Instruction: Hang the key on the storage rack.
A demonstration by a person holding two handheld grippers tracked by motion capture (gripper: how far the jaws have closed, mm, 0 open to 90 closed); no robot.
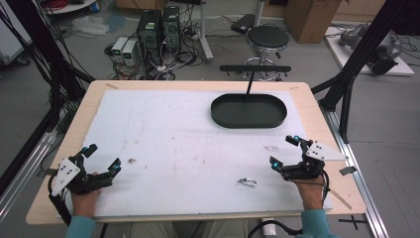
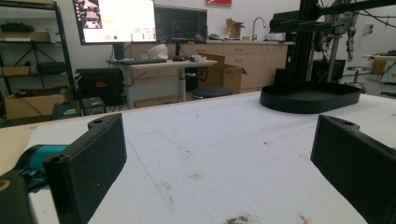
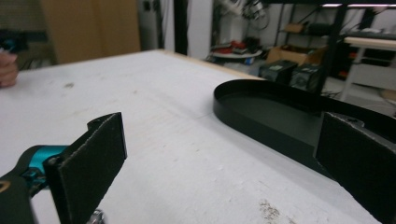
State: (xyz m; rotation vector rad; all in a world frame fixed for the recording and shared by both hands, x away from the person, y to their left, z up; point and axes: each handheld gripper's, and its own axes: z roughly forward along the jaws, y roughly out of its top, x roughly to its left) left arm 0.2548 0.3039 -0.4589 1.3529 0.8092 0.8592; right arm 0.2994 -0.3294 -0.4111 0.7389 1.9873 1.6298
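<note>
Here both tongs gape near the table's front edge.

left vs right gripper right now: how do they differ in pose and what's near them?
The left gripper sits at the table's near left corner; the right gripper sits at the near right. A small metal clip lies close to the right gripper; the left gripper has a small dark speck beside it. The black oval tray is nearer the right gripper. Both are open, empty, low over the white mat.

Wooden table — white sheet, black tray, metal clip
</note>
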